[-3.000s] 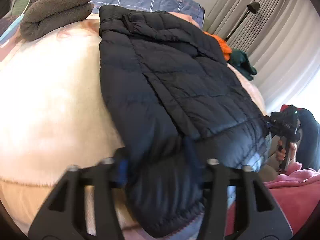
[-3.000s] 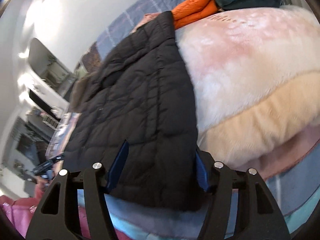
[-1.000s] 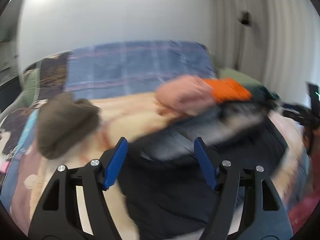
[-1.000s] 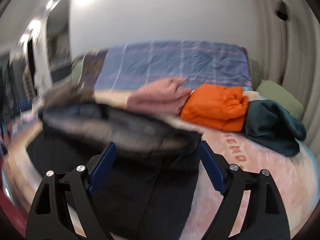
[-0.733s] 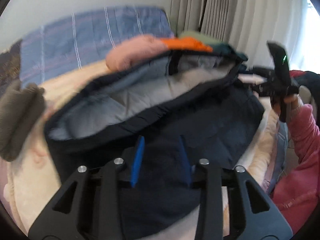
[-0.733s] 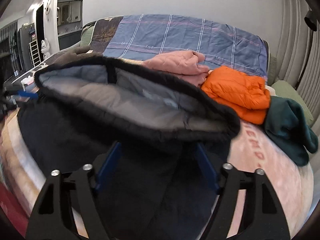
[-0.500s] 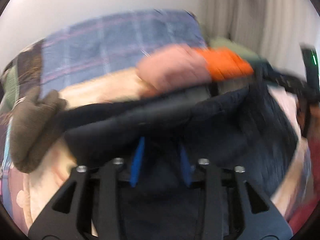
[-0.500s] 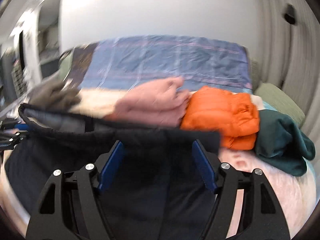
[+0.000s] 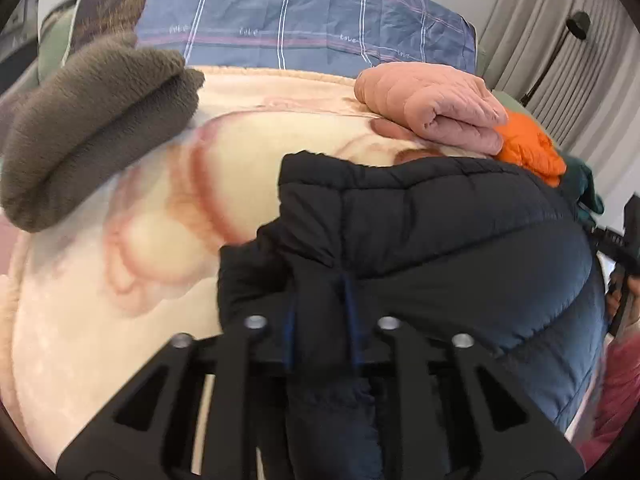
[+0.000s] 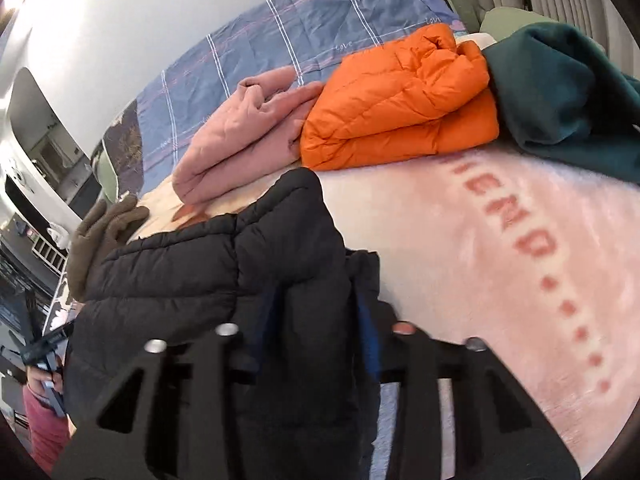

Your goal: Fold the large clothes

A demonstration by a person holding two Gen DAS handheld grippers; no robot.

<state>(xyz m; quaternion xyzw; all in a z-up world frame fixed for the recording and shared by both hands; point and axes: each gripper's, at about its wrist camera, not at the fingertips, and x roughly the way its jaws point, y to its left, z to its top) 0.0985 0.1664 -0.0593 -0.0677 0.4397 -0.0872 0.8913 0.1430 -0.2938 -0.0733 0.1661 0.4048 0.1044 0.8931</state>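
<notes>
The black jacket (image 9: 460, 240) is lying folded over on the blanket (image 9: 100, 320), and both claws are gripping it. The left claw (image 9: 320, 320) is closing, narrow, with a fold of the jacket's edge between its blue pads. The right claw (image 10: 316, 336) is closing too, pinching a thicker fold of the jacket. Beyond the right claw a pink jacket (image 10: 240, 136), an orange jacket (image 10: 400, 100) and a green garment (image 10: 568, 100) are lying folded. Left of the left claw, further away, a brown fleece (image 9: 88, 128) is resting.
</notes>
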